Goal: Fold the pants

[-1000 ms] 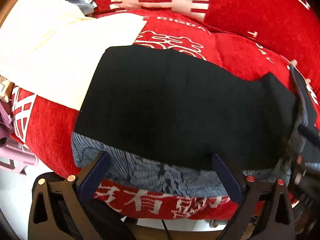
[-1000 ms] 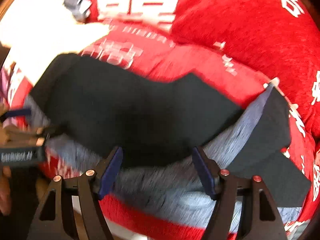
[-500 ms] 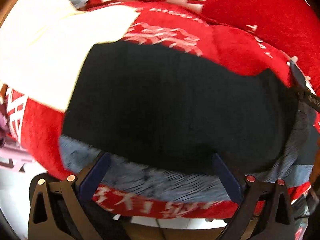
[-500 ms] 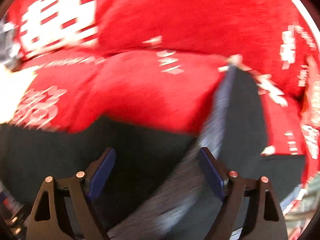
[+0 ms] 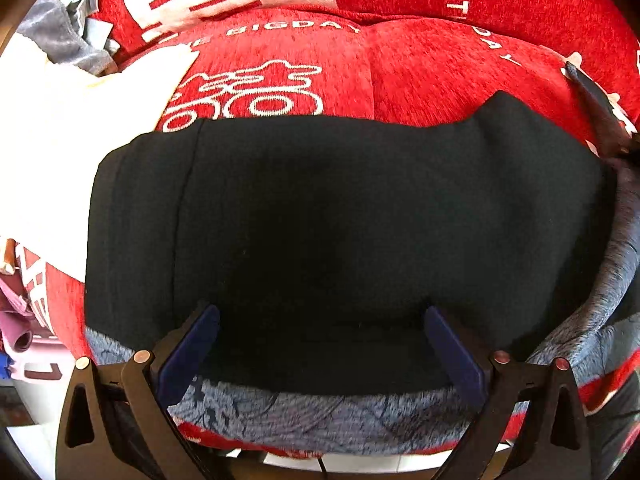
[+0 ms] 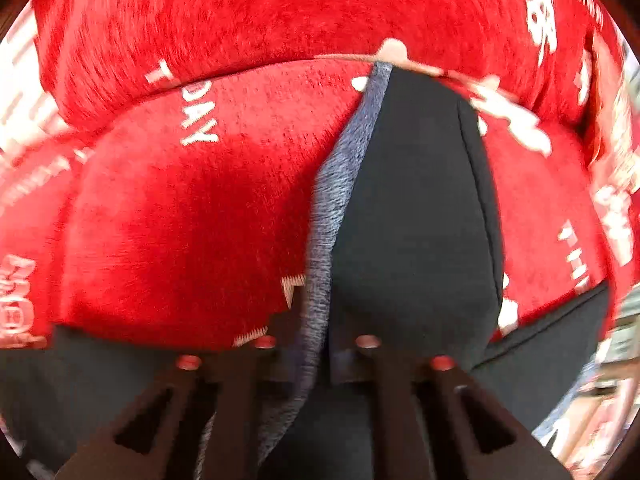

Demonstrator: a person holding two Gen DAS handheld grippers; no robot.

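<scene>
Right gripper (image 6: pixel 316 344) has swung across to the pants' (image 5: pixel 340 216) far leg and its jaws have just been closing; they now pinch the fleece-lined edge. Left gripper (image 5: pixel 320 344) has slid onto the folded body, jaws apart, touching cloth only. Pants lie flat on the red sofa cushion (image 5: pixel 420 76). Judgement: lift low, carry the leg over the body, match edges before letting go.

Red plush sofa cover (image 5: pixel 420 76) with white characters and lettering spans seat and backrest. White cloth (image 5: pixel 60 128) at left, grey fabric (image 5: pixel 64 36) above it. Pale floor (image 5: pixel 24 404) below seat edge. Bright light.
</scene>
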